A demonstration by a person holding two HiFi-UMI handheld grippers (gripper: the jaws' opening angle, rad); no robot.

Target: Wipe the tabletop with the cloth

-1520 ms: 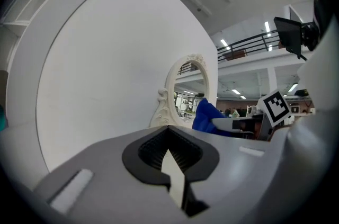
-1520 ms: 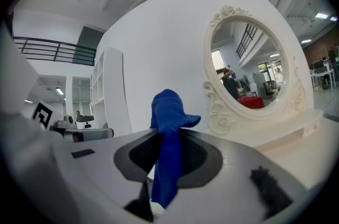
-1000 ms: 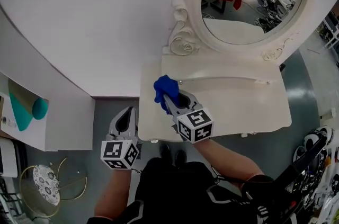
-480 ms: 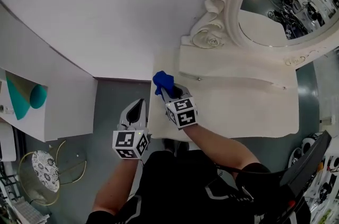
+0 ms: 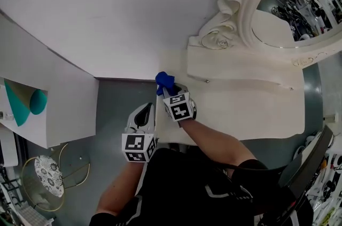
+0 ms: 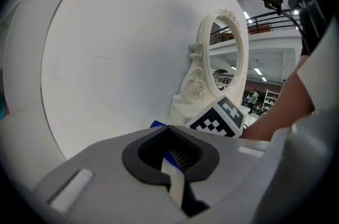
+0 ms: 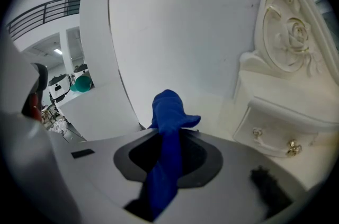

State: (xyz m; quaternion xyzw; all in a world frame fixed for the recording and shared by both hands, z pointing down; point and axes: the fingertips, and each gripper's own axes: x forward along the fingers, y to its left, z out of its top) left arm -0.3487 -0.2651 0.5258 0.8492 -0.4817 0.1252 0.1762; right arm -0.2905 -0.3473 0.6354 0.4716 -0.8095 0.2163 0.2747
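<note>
Largest of all, a white wall, curved across the top of the head view and closing off the space straight ahead of both grippers. Below it, grey floor at the left and the cream tabletop of a dressing table at the right. At the table's back, an oval mirror in a carved frame with a scrolled rose at its foot, set on a raised drawer shelf (small knobs on the drawer front in the right gripper view). Far left, a white side cabinet with a teal shape at its left, and near the lower corner a wire stand with a patterned round top.

Across the front of the tabletop, a bare forearm ending at the right gripper, jaws clamped on the blue cloth. Cloth bunched up past the jaw tips at the table's rear left corner, near the wall, hemmed in by the drawer shelf just to its right. Contact between cloth and tabletop not clear from any view.

Just beside, off the table's left edge and over the floor, the left gripper, jaws closed together on nothing. Straight ahead of it, blocking much of the table in its own view, the right gripper's marker cube and the forearm.
</note>
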